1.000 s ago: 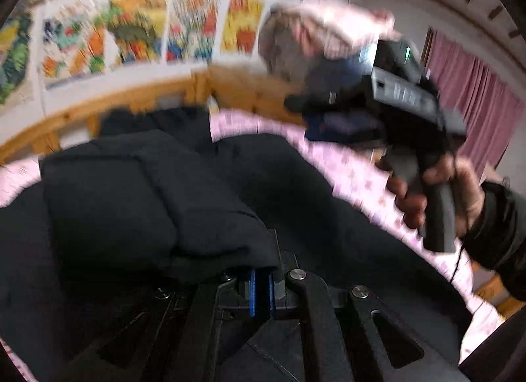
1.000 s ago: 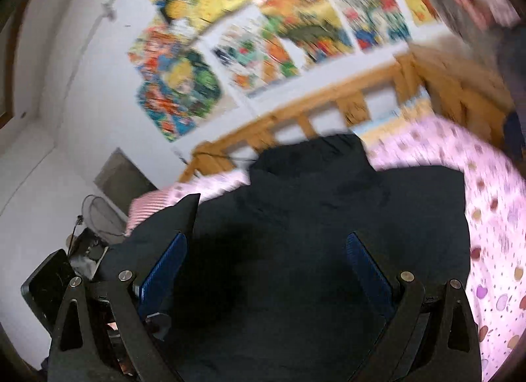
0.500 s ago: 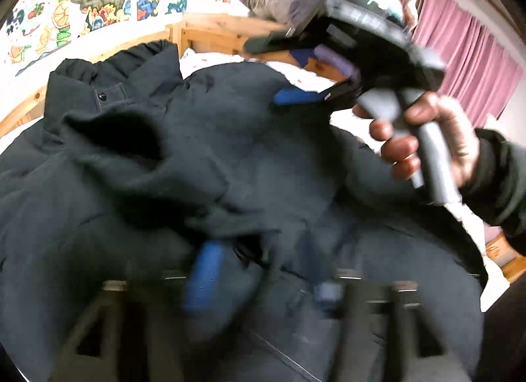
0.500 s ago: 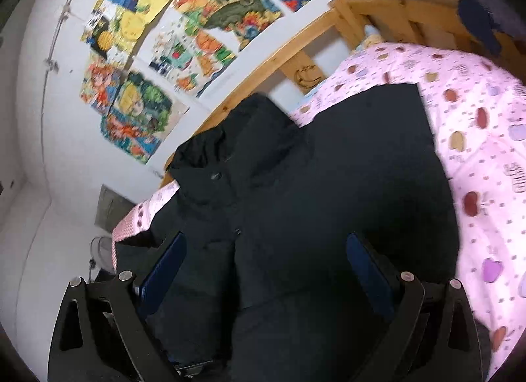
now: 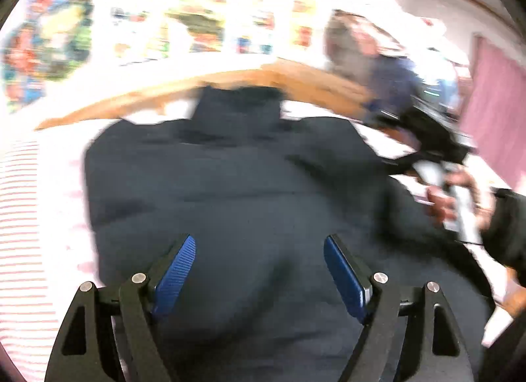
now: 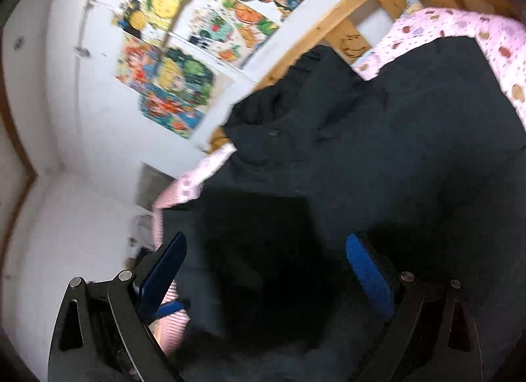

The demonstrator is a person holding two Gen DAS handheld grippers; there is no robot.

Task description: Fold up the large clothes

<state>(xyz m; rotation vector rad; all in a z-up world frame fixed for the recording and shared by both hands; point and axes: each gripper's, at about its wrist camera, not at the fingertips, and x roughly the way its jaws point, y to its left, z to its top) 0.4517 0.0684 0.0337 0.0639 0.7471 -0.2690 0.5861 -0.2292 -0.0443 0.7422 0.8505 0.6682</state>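
Now the dark jacket (image 5: 250,191) lies collar-far on the bed (image 6: 460,27); left gripper (image 5: 259,270) just released, empty; right gripper (image 6: 266,267) spread, empty, nearer its left side.

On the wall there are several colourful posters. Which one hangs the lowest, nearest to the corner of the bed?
In the right wrist view it is the poster with the green and yellow figure. It hangs below the other posters, just left of the dark jacket lying on the bed.
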